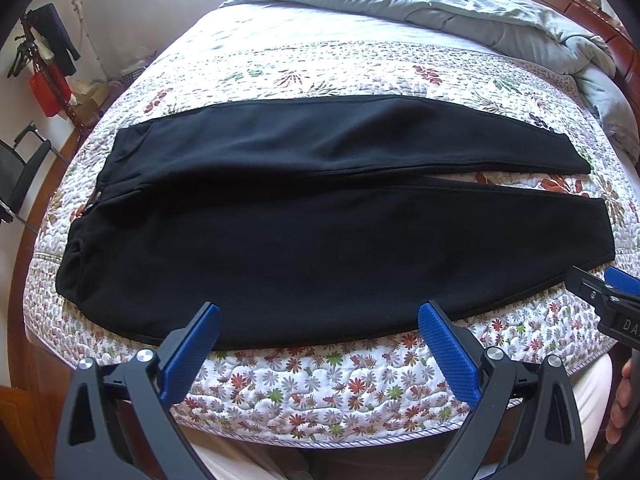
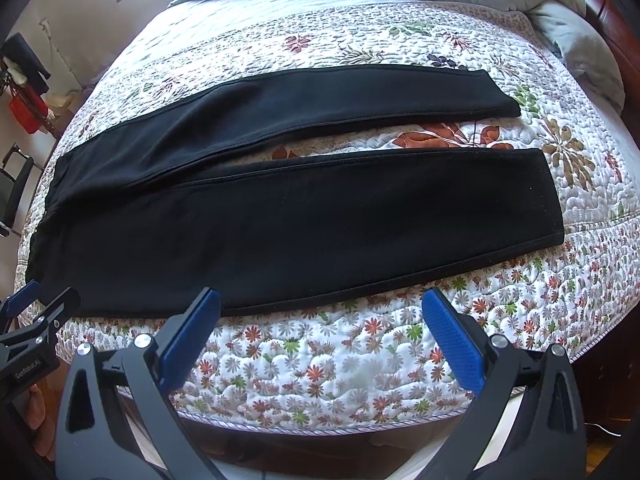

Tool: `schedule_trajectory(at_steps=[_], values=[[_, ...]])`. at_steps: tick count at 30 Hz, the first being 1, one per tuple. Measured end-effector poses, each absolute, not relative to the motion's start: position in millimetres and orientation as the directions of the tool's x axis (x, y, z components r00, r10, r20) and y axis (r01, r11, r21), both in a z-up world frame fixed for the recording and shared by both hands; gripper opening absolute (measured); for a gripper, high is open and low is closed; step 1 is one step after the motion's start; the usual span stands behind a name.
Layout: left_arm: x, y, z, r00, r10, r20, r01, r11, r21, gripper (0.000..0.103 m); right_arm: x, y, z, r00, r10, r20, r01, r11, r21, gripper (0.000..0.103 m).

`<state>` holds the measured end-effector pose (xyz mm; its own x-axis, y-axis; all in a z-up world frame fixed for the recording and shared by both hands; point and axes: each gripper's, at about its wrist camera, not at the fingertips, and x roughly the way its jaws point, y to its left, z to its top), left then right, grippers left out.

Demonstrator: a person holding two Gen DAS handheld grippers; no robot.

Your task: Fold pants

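Note:
Black pants (image 1: 312, 236) lie flat across the flowered quilt (image 1: 320, 392), waistband to the left, both legs running right with a narrow gap between them. In the right wrist view the pants (image 2: 304, 224) show the two leg hems at the right. My left gripper (image 1: 320, 320) is open, hovering just short of the near leg's front edge. My right gripper (image 2: 322, 306) is open too, its blue fingers (image 2: 448, 332) straddling the near leg's lower edge, nothing between them. Each gripper peeks into the other's view at the side edge.
A crumpled grey duvet (image 1: 500, 12) is piled at the far end of the bed. A dark wooden bed frame (image 1: 616, 40) rises at the right. A black chair (image 1: 24, 168) and a red bag (image 1: 46, 88) stand left of the bed. The person's pale trousers (image 1: 248, 460) show below.

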<state>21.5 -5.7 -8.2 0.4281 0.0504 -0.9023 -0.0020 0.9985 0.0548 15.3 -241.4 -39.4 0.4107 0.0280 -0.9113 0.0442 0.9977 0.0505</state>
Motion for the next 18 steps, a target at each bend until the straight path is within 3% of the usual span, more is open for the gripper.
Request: schedule_trajectory(at_steps=[18], values=[[23.5, -7.9, -6.4, 0.432, 0.057, -0.9, 0.0, 0.998, 0.063, 0.099, 17.6, -243.3, -42.4, 0.407, 0.07, -0.911, 0.03, 0.995, 0.09, 0.1]])
